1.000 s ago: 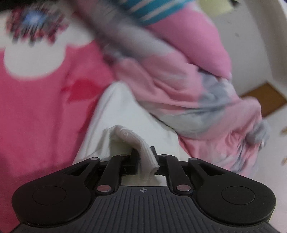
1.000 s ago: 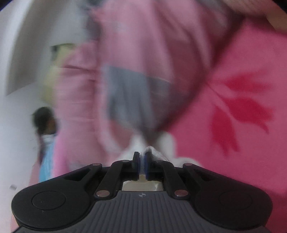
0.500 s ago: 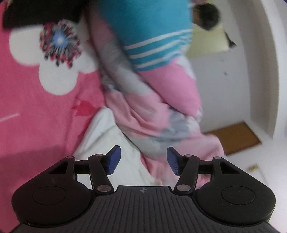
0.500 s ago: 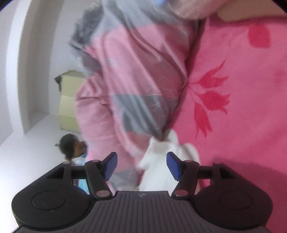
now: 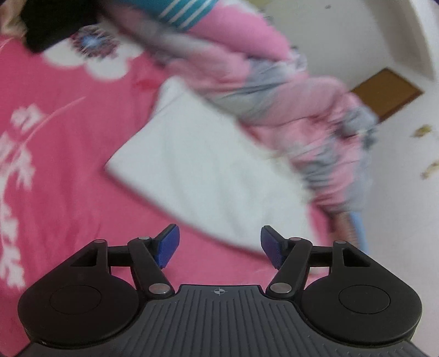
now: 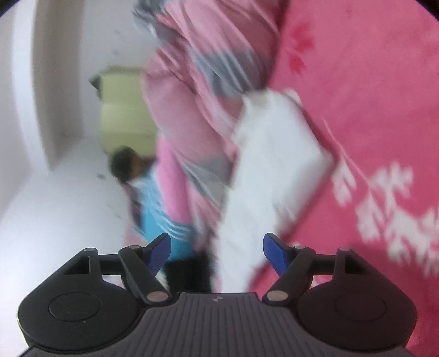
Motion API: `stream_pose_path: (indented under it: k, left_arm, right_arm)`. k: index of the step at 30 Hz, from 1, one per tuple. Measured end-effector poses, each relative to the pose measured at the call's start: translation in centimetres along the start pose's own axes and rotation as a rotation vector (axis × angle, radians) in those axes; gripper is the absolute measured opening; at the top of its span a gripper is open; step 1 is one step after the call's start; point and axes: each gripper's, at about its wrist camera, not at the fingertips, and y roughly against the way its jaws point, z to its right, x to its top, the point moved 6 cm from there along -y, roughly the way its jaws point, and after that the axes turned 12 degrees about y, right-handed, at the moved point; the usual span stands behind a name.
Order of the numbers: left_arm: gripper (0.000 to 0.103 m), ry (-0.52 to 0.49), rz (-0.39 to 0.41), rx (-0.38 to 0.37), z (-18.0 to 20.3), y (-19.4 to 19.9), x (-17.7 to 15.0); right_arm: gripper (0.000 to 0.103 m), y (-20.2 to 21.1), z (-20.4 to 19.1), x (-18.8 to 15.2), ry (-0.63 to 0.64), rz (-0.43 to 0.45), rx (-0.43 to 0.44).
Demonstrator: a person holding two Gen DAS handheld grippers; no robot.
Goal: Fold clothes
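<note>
While both views are smeared by motion, the left wrist view shows the left tool released, its blue pads spread wide with nothing between them. Just ahead of it a white folded garment lies flat on the pink floral bed cover, its near edge close to the pads but not touching them. Beyond the garment and to the tool's right runs a bunched pink-and-grey quilt, which touches or overlaps the garment's far edge. A teal striped garment lies at the far end of the quilt.

In the right wrist view the right tool is likewise released and empty. The white garment stretches forward from between its pads, with the quilt on the tool's left and open bed cover on its right.

The garment looks light, soft and limp, likely to sag and unfold if lifted by one point. A pinch at a corner or along the doubled edge with each tool seems safest.
</note>
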Motion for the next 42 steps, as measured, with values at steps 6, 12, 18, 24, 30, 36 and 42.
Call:
stream_pose_path:
  k: [6,12,18,24,30,36,42]
  left_arm:
    - [0.063,0.132,0.122,0.011,-3.0,-4.4,0.0]
    - [0.035,0.148,0.251,0.040,-3.1,-6.4,2.9]
    - [0.003,0.153,0.346,0.073,-3.2,-6.5,3.8]
    - [0.001,0.102,0.421,0.047,-0.8,-3.2,3.4]
    - [0.001,0.106,0.388,0.012,-0.1,0.5,2.5]
    - [0.001,0.161,0.311,-0.051,-3.0,6.2,0.0]
    - [0.001,0.176,0.210,0.027,-6.8,11.7,-5.6]
  right_arm:
    - [0.074,-4.9,4.4,-1.3,-0.007,0.020,-0.221]
    - [0.071,-7.9,5.0,2.1,0.038,0.166,-0.262]
    - [0.024,-10.4,5.3,4.2,0.102,0.230,-0.248]
    - [0.010,-9.1,4.0,3.7,0.162,0.270,-0.208]
    - [0.006,-4.9,1.3,1.3,0.181,0.289,-0.149]
    - [0.006,1.2,1.0,-4.4,0.129,0.246,-0.102]
    - [0.006,6.3,2.4,-10.8,0.023,0.172,-0.098]
